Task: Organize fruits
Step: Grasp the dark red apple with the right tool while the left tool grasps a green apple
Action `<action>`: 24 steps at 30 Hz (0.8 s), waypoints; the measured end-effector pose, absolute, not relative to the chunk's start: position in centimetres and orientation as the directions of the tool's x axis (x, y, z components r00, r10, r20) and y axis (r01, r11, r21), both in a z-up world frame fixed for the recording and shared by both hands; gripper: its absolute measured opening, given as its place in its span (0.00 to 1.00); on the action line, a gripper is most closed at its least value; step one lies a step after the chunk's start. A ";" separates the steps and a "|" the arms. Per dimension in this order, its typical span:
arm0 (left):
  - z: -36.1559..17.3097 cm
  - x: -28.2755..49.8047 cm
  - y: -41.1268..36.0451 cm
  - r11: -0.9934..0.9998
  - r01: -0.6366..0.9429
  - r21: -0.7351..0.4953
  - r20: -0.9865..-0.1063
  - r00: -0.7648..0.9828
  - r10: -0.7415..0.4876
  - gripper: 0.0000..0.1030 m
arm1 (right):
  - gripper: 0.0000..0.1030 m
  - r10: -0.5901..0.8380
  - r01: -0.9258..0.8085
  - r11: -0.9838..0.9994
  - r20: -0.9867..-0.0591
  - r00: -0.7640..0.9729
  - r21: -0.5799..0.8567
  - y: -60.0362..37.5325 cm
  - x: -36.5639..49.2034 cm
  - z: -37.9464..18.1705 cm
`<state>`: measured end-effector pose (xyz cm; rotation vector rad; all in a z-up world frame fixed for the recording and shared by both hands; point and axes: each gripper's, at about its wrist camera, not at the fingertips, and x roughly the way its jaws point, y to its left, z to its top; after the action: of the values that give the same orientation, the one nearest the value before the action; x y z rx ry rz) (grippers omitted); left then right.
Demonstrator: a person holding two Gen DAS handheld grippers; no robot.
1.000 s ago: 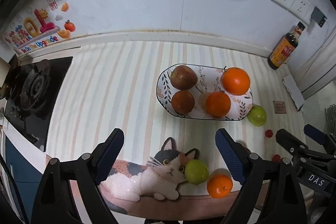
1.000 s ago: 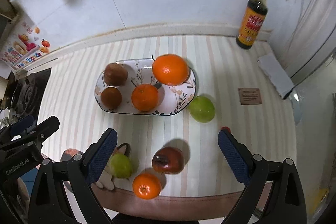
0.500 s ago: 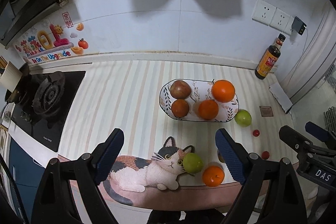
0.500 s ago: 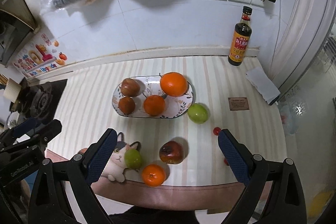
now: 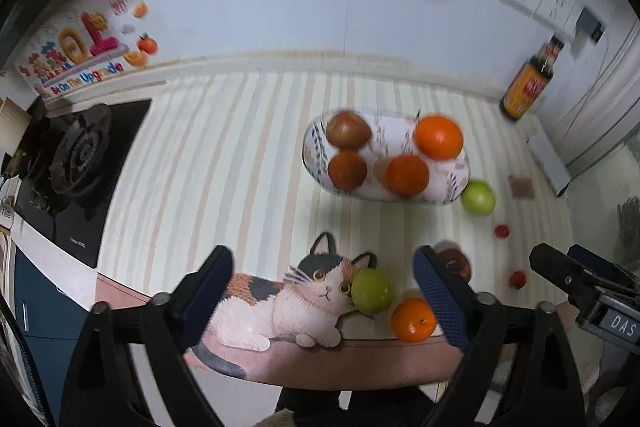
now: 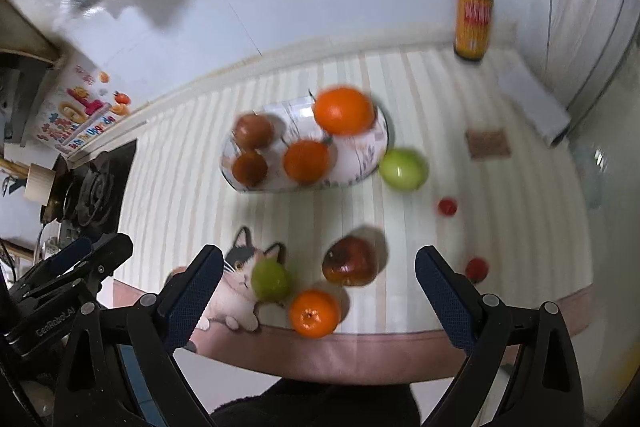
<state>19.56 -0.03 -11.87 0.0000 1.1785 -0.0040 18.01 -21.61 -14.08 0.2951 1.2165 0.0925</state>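
An oval floral plate holds two oranges and two brownish-red fruits. Loose on the counter near the front edge are a green fruit, a small orange, a dark red apple, a green apple beside the plate, and two small red fruits. My left gripper and right gripper are both open, empty, above the front edge.
A sauce bottle stands at the back right by the wall. A gas stove is at the left. A cat picture marks the mat's front. A folded white cloth lies at the right.
Both views have tilted down and closer to the counter after pulling back half a second ago. The fruits have not moved. Both grippers stay open.
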 end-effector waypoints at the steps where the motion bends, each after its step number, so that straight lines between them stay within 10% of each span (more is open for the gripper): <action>1: -12.7 19.9 -0.2 1.000 0.010 -0.004 -0.934 0.358 -0.008 0.98 | 0.96 0.232 0.095 0.956 -0.915 0.332 0.277 -21.8 18.2 -15.1; 24: -31.3 23.3 -2.6 0.979 -0.087 -0.186 -0.974 -0.116 -0.195 0.97 | 0.68 0.451 0.275 0.854 -0.892 0.031 0.442 -22.8 22.7 -35.1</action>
<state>23.32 -2.63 -31.26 -0.2141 1.6889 -0.0931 22.72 -22.81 -35.15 0.5915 1.5625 0.1484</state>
